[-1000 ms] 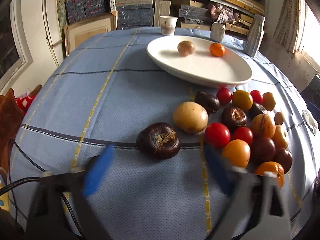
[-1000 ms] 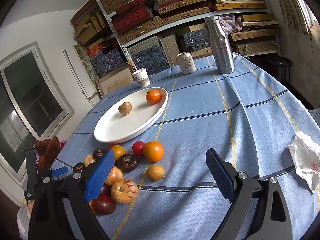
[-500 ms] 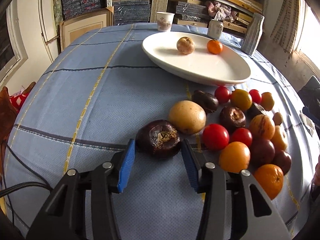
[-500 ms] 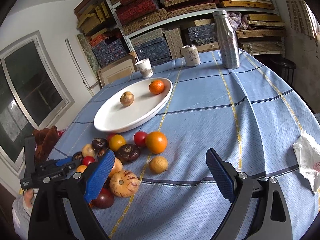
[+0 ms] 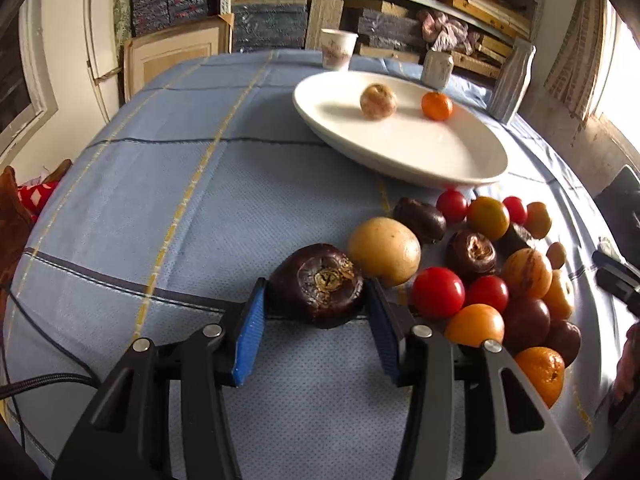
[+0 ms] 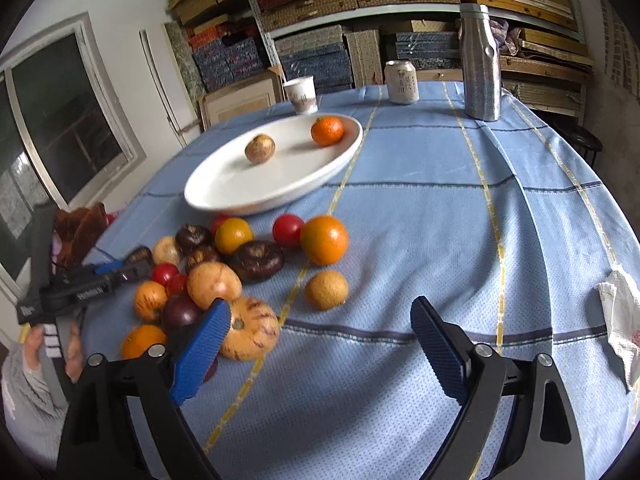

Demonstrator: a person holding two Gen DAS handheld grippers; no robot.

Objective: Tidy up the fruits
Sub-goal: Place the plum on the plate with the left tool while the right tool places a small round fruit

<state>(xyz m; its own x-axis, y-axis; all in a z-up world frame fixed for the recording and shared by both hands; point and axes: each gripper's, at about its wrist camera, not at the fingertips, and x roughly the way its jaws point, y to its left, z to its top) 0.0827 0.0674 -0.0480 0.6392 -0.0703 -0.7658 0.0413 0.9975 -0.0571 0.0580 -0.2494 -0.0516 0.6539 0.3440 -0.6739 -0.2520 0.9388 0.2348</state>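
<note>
My left gripper [image 5: 316,300] is shut on a dark brown mangosteen [image 5: 318,284], its blue pads pressing both sides; the fruit rests on the blue tablecloth. A pile of several fruits [image 5: 480,272] lies to its right: a tan round fruit [image 5: 384,250], red tomatoes, oranges and dark fruits. A white oval plate [image 5: 400,148] beyond holds a beige fruit [image 5: 378,101] and a tangerine [image 5: 437,106]. My right gripper [image 6: 320,340] is open and empty, low over the cloth by the pile [image 6: 224,272]; the plate [image 6: 276,172] lies ahead of it.
A paper cup [image 6: 302,95], a can [image 6: 401,81] and a steel bottle [image 6: 480,62] stand at the table's far edge. A crumpled tissue [image 6: 622,320] lies at the right. Shelves of boxes fill the back wall. The left gripper and hand show in the right wrist view [image 6: 80,284].
My left gripper has moved forward and closed from wide open onto the mangosteen. My right gripper has moved closer to the fruit pile and stays open.
</note>
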